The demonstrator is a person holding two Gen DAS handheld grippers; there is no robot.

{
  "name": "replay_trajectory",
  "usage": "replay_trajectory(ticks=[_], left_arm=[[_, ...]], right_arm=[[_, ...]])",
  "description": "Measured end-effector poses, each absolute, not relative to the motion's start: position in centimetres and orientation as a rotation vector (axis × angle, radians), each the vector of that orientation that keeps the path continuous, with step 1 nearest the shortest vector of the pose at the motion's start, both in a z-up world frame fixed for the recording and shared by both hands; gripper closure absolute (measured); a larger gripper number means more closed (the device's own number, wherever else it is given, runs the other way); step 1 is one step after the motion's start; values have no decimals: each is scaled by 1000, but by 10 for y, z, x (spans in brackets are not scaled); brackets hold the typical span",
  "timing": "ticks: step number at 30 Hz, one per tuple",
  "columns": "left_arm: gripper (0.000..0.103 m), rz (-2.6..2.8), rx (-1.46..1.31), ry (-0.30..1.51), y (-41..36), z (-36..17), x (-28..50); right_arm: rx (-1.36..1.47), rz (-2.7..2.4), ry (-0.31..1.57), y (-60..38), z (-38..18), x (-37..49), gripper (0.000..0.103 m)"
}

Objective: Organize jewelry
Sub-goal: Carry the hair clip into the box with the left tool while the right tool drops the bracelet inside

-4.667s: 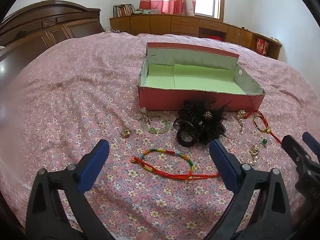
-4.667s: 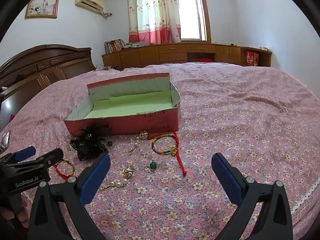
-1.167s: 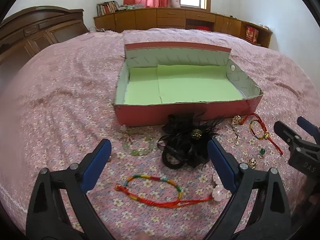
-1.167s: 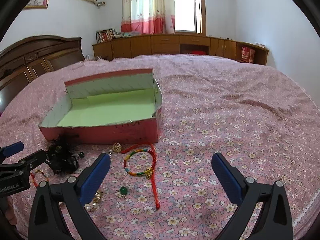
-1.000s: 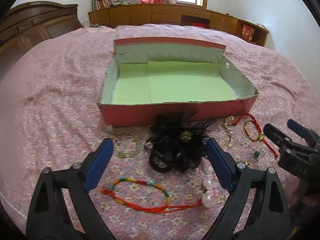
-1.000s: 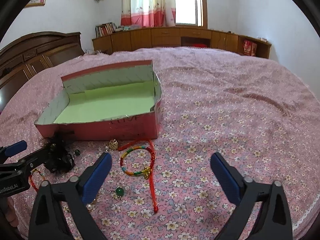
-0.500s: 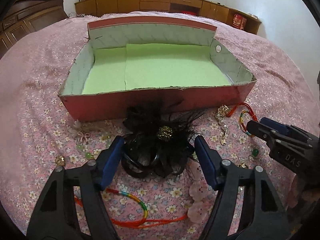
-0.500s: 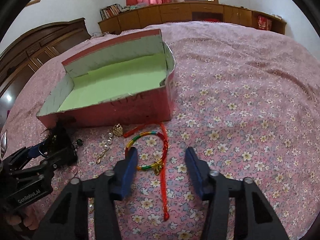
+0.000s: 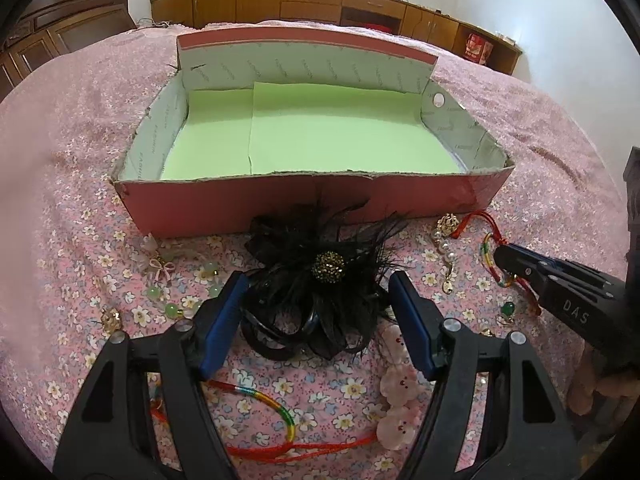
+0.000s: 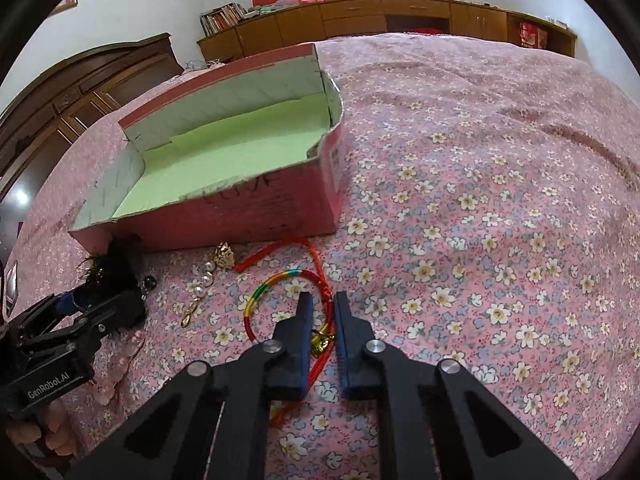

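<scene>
A pink box (image 9: 256,210) with a green lining lies open on the bed and also shows in the right wrist view (image 10: 256,216). A black feather hair piece (image 9: 320,280) lies in front of it, between the pads of my left gripper (image 9: 318,294), which stands half closed around it. My right gripper (image 10: 320,304) has nearly closed over the red side of a rainbow cord bracelet (image 10: 276,280) by its gold charm (image 10: 322,342). The right gripper also shows in the left wrist view (image 9: 506,258).
On the flowered bedspread (image 10: 480,220) lie a pearl drop earring (image 10: 206,276), a second rainbow bracelet (image 9: 276,408), a green bead bracelet (image 9: 172,308), pink charms (image 9: 396,392), a green stone (image 9: 508,309) and a gold earring (image 9: 110,318). Wooden cabinets (image 9: 320,2) line the far wall.
Both grippers have moved forward and down toward the bed. The left has narrowed around the black hair piece. The right has closed from wide open to a narrow gap over the bracelet.
</scene>
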State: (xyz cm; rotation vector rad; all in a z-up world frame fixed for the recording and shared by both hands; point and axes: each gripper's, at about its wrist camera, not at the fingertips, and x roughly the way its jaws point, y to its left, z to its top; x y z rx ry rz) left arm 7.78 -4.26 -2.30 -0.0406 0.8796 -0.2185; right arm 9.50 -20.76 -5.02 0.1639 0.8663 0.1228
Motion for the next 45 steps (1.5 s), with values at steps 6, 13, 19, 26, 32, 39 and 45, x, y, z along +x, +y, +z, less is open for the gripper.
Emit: replay_trajectory(ticks=[6,13,19,26,32,39,45], left_arm=[[38,-228,-69,859,-33,-11,65],[38,-232,-76,816,-28,7,54],[38,-237,-77,785,-24,20,50],[38,-220,-80,735,-16,42,52],[38,-199,-65,680,-9,63,64],[38,-180,-39,647,-5,77,89],[38,-179,-36,669,-5,74,118]], right_arm=[[177,135,842,-208,-40,85,96],[174,144,808,-205,-24,75,96],[156,151,770,-202,-4,68,96],[127,170,699,-197,29,63,96],[94,204,662,-189,53,71,96],[62,231,640,-180,71,99,96],[26,240,658,-173,73,133,96]])
